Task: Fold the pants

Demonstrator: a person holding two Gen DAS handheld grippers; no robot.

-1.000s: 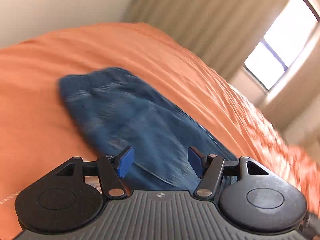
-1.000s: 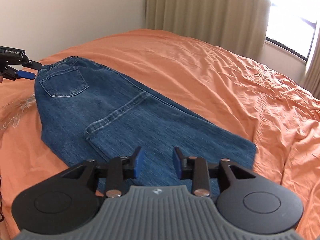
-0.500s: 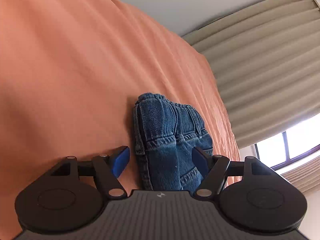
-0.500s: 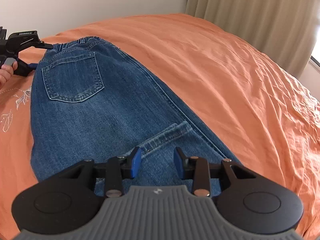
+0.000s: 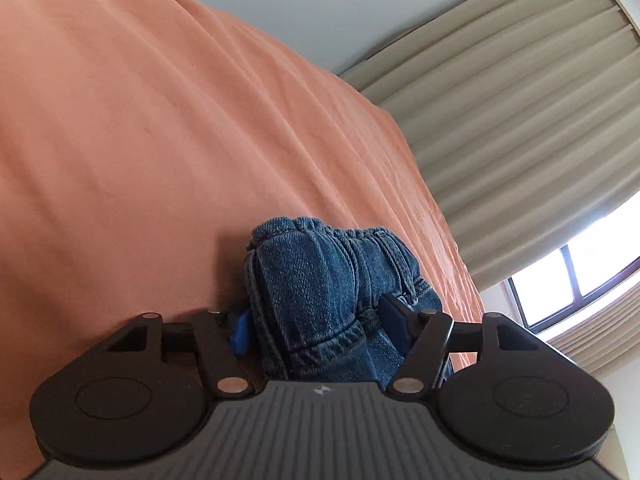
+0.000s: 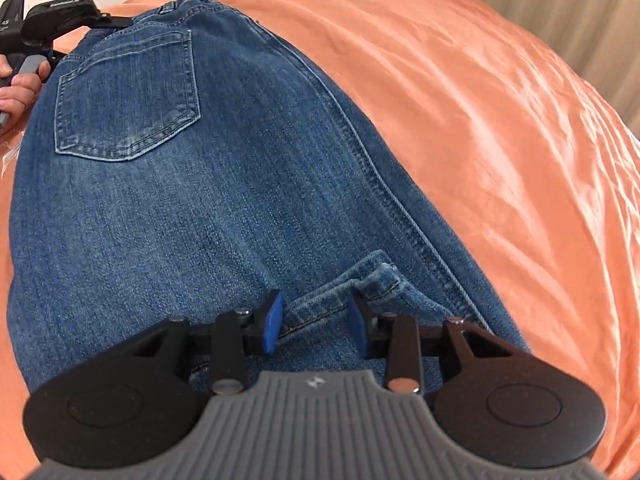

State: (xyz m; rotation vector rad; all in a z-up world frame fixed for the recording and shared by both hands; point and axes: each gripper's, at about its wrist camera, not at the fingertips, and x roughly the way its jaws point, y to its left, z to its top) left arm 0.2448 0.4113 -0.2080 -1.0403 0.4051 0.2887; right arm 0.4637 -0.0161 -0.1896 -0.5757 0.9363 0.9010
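The left claw (image 5: 316,326) straddles the jeans' (image 6: 208,184) bunched waistband (image 5: 324,248), spread. The right claw (image 6: 316,322) stands spread over the folded hem (image 6: 340,290). The orange bed (image 6: 480,100) lies bare beyond.

Left hand-held gripper (image 5: 316,326): fingers apart, gap filled by bunched waistband of the jeans (image 5: 320,280), no spare room between the blue pads (image 5: 240,330). Bare orange bed (image 5: 140,140) open to its left and ahead. Curtain (image 5: 520,120) and window (image 5: 580,272) close off the far side.

Right hand-held gripper (image 6: 315,320): fingers apart, straddling the folded hem (image 6: 344,292) just ahead. Jeans cover the bed in front and to the left. Open bed surface (image 6: 500,120) to the right of the side seam. Far left by the waistband: left hand-held gripper and the hand (image 6: 18,88) holding it block that corner.
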